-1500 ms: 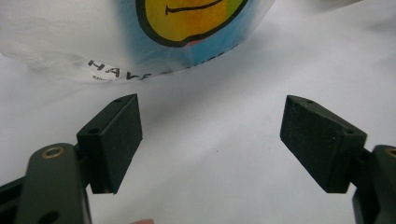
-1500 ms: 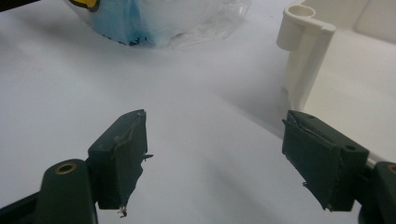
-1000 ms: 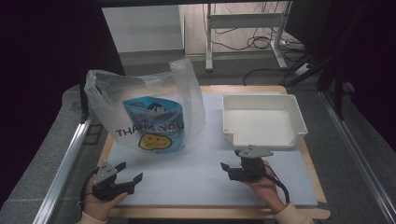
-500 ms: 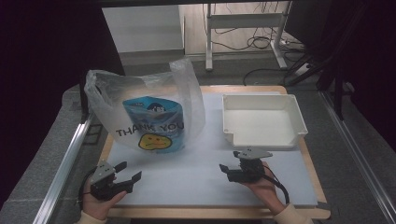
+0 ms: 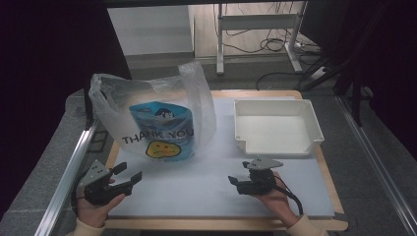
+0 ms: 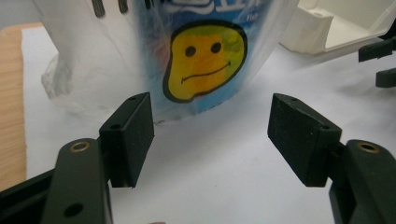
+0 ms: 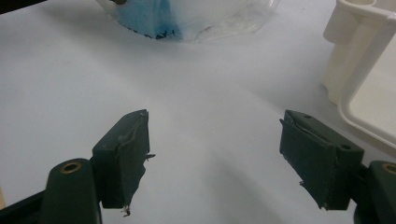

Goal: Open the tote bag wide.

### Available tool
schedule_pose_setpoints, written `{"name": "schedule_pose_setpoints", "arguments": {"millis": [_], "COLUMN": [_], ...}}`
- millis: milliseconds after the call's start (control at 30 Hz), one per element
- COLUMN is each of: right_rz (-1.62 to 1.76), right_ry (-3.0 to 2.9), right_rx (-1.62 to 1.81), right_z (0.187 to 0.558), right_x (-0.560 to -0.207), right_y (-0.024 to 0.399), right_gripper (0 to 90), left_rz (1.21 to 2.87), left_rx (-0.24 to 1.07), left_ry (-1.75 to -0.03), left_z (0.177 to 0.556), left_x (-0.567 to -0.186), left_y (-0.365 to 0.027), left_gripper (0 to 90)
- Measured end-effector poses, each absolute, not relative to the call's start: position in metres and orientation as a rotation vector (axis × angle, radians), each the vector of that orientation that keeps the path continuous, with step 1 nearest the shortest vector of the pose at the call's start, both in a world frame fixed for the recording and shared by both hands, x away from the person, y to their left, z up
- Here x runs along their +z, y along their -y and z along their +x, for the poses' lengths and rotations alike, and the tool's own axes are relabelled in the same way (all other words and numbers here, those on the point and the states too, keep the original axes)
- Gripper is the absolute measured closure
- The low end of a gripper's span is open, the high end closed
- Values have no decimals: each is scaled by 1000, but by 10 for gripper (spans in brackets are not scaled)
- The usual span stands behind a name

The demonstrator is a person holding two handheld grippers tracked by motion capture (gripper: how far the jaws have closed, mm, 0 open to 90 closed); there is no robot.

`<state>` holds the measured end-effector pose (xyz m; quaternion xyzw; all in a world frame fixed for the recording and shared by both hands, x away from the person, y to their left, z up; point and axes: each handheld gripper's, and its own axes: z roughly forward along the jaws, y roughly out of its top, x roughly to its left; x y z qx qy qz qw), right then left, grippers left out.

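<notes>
A clear plastic bag (image 5: 157,118) stands at the back left of the white mat, printed "THANK YOU" with a yellow smiley; a blue pouch shows through it. In the left gripper view the bag (image 6: 205,60) stands close ahead. My left gripper (image 5: 129,173) hovers at the front left and points at the bag. Its jaws have just been closing a little but remain wide apart, with nothing between them (image 6: 210,140). My right gripper (image 5: 237,177) rests open at the front right, jaws empty (image 7: 215,158), with the bag (image 7: 187,18) farther off.
An empty white tray (image 5: 317,129) sits at the back right, and its corner shows in the right gripper view (image 7: 359,60). The white mat (image 5: 196,187) covers a wooden table (image 5: 324,167). A metal rail (image 5: 69,172) runs along the left edge.
The left gripper has lifted a little off the mat and its jaws have narrowed slightly. The right gripper, bag and tray have stayed put.
</notes>
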<state>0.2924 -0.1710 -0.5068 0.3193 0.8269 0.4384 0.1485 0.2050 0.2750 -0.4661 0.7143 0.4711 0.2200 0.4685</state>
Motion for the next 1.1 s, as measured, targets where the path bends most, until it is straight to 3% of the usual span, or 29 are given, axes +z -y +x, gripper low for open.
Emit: {"name": "schedule_pose_setpoints", "arguments": {"millis": [1100], "right_rz": [935], "right_ry": [-2362], "right_rx": [1211], "right_z": [292], "right_x": [-506], "right_y": [173], "right_gripper": [241], "left_rz": [1735], "left_rx": [537], "left_ry": [-1143], "left_z": [203], "left_x": [-428], "left_y": [-283], "left_gripper": [319]}}
